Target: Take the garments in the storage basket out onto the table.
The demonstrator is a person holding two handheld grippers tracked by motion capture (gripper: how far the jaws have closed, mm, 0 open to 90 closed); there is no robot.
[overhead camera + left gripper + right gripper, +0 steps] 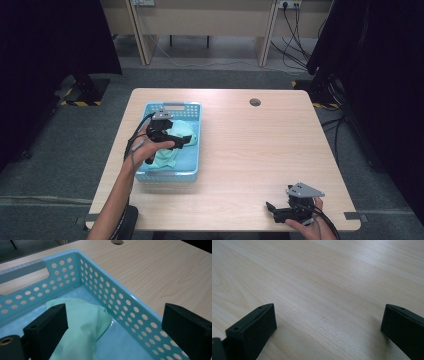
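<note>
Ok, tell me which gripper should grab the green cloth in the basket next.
Left. The left gripper hangs open over the blue basket, its fingers right by the green cloth. The right gripper sits open at the table's near right edge, far away.

A round grey cable hole (255, 102) sits in the light wooden table (260, 160) at upper centre, black cables (292, 35) trailing at upper right.

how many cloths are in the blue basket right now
1. A light green cloth lies bunched in the blue basket, under the open left gripper. Another could be hidden beneath it.
</note>
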